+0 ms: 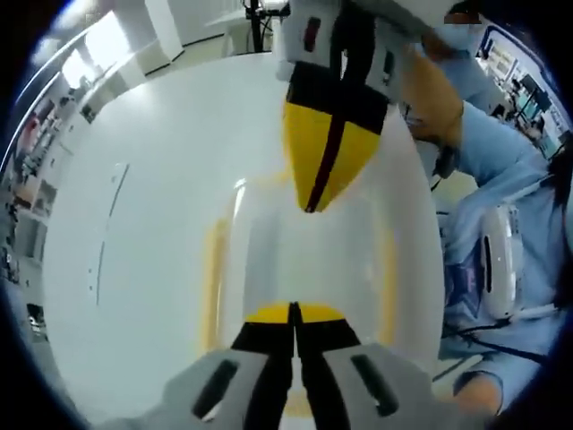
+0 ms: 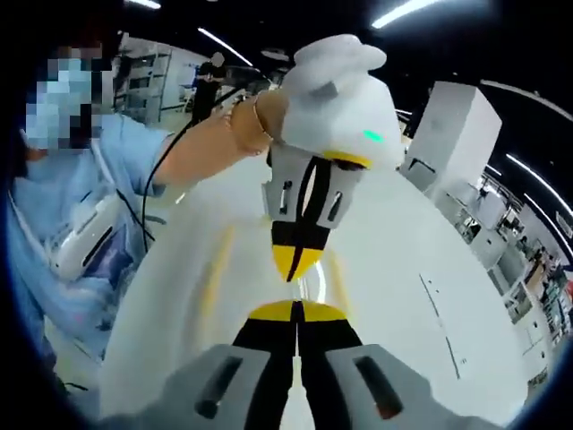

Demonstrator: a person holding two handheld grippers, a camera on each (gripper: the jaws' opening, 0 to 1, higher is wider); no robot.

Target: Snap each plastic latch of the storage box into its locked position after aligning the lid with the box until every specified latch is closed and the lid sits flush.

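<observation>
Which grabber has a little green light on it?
The left gripper, facing us in the right gripper view: a green light glows on its white housing. The right gripper shows none.

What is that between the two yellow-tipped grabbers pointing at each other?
The clear lid of the storage box, with yellow latches along its sides, lies between the left gripper and the right gripper; the left gripper view shows it best.
</observation>
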